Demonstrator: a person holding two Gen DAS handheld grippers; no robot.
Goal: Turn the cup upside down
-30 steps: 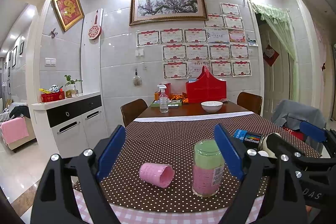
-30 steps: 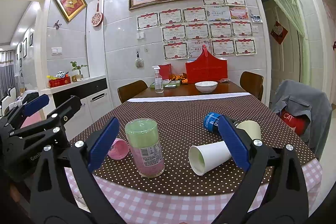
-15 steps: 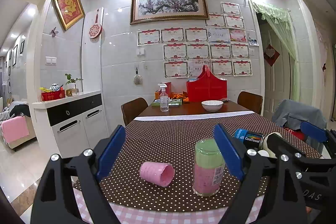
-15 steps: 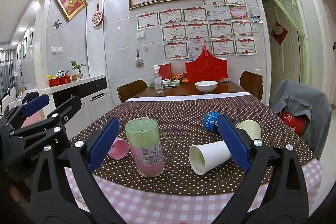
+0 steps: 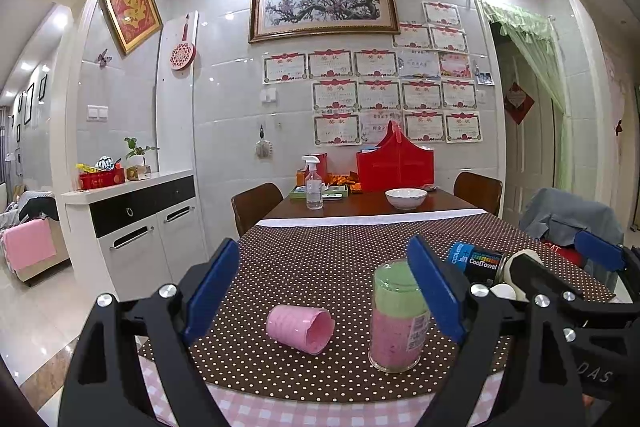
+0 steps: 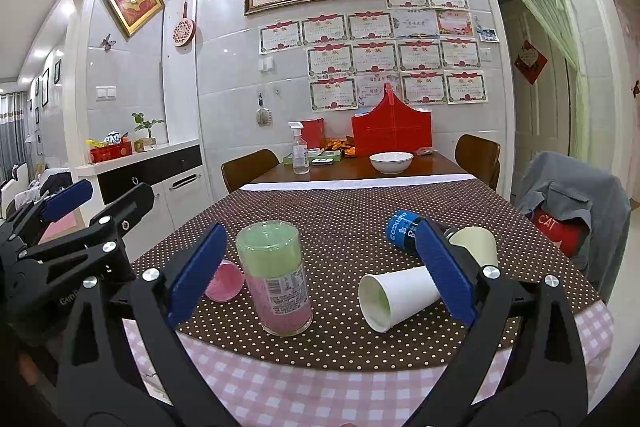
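A pink ribbed cup (image 5: 300, 327) lies on its side on the brown dotted tablecloth (image 5: 320, 267), mouth toward the right front. My left gripper (image 5: 324, 287) is open and empty, held short of it. In the right wrist view the pink cup (image 6: 226, 282) is partly hidden behind my left finger. A white paper cup (image 6: 396, 297) lies on its side between the blue pads of my right gripper (image 6: 320, 273), which is open and empty. A second paper cup (image 6: 476, 247) stands mouth down behind it.
A tall pink and green jar (image 5: 398, 317) stands upright between the cups; it also shows in the right wrist view (image 6: 276, 277). A blue CoolTowel can (image 6: 402, 229) lies on its side. A white bowl (image 5: 405, 197), spray bottle (image 5: 313, 187) and red bag (image 5: 394, 163) sit far back.
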